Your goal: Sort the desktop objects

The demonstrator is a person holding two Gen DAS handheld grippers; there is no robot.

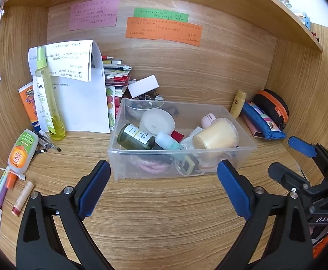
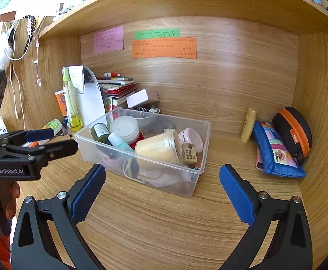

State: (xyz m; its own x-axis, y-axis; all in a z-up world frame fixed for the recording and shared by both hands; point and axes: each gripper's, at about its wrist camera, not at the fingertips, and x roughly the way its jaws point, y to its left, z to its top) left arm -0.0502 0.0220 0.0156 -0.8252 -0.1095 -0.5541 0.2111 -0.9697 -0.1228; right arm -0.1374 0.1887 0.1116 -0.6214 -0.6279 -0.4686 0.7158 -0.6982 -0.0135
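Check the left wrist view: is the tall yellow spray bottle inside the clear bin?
No, the spray bottle stands upright on the desk to the left of the bin, leaning against white papers.

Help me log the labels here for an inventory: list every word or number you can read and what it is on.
"GenRobot.AI": body of the left tongs.
"DAS": body of the right tongs.
"4B": eraser in the clear bin; its other characters are too small.
Wall notes, the dark bottle label and the orange tube: print too blurred to read.
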